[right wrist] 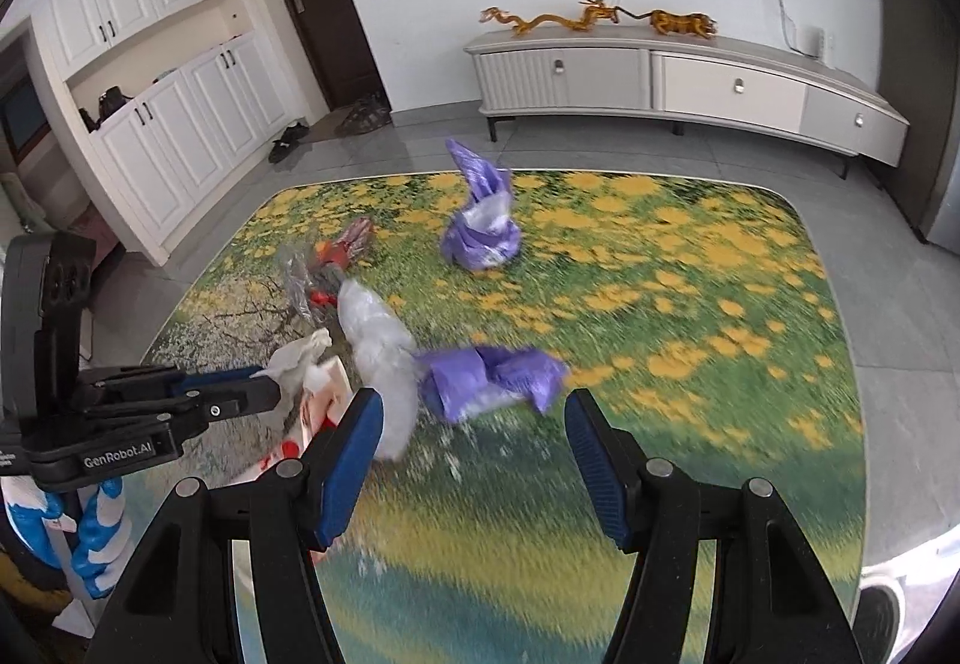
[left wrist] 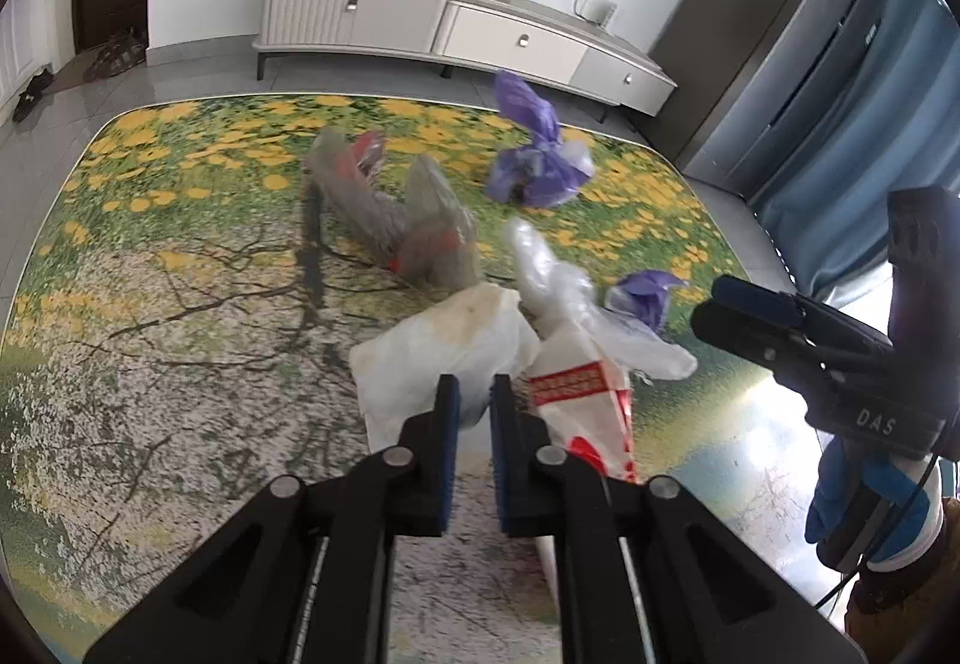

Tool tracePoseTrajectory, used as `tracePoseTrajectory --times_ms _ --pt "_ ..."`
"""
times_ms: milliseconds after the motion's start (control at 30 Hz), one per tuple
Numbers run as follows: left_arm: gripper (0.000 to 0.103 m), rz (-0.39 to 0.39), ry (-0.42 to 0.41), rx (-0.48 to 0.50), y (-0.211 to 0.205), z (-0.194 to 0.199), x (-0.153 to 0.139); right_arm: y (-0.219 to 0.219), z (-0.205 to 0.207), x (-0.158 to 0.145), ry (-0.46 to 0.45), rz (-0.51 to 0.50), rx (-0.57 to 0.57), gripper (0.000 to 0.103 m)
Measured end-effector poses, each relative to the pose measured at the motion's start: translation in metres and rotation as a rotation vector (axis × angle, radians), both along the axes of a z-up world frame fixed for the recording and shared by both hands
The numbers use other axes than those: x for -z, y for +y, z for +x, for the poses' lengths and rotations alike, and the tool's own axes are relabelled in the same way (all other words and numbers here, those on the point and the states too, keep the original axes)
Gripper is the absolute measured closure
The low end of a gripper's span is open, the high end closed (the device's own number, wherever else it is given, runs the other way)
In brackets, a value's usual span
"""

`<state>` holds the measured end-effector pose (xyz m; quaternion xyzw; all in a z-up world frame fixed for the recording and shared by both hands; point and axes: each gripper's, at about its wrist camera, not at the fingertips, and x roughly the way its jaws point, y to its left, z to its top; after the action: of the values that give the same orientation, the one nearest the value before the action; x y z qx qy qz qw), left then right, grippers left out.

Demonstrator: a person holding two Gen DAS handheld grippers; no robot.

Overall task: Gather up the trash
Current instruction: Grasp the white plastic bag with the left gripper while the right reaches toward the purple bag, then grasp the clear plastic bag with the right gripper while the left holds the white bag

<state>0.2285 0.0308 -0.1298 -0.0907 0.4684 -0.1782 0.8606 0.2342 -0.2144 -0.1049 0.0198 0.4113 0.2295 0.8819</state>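
Note:
Several pieces of trash lie on a flower-print table point(left wrist: 150, 256). My left gripper point(left wrist: 474, 394) is shut on a crumpled white bag point(left wrist: 444, 346), next to a red-and-white paper bag point(left wrist: 576, 394). A clear bag point(left wrist: 558, 286), a grey-red wrapper point(left wrist: 390, 208) and a tied purple bag point(left wrist: 534, 160) lie beyond. My right gripper point(right wrist: 474, 412) is open, its jaws on either side of a small crumpled purple bag point(right wrist: 492, 376), which also shows in the left wrist view point(left wrist: 642, 292). The tied purple bag point(right wrist: 480, 226) and clear bag point(right wrist: 378, 340) show in the right wrist view.
A low white TV cabinet point(right wrist: 690, 82) with dragon ornaments stands behind the table across grey floor tiles. White cupboards point(right wrist: 150, 112) and a dark door are at the left. A grey appliance point(left wrist: 768, 40) and blue curtain stand at the right.

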Motion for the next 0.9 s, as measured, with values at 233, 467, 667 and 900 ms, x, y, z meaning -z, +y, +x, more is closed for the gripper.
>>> tracePoseTrajectory --times_ms 233,467,667,900 --pt "0.100 -0.028 -0.010 -0.022 0.014 -0.001 -0.001 0.036 0.024 0.000 0.007 -0.002 -0.098 0.042" --pt "0.101 -0.059 -0.009 -0.021 0.020 -0.016 -0.002 0.067 0.045 0.013 0.092 -0.041 -0.171 0.055" --pt "0.101 -0.085 -0.017 -0.033 0.024 -0.029 -0.007 0.072 0.061 0.027 0.197 -0.027 -0.183 0.073" --pt "0.101 -0.084 -0.072 -0.054 0.033 -0.053 -0.030 0.059 0.046 -0.001 0.129 0.043 -0.155 0.076"
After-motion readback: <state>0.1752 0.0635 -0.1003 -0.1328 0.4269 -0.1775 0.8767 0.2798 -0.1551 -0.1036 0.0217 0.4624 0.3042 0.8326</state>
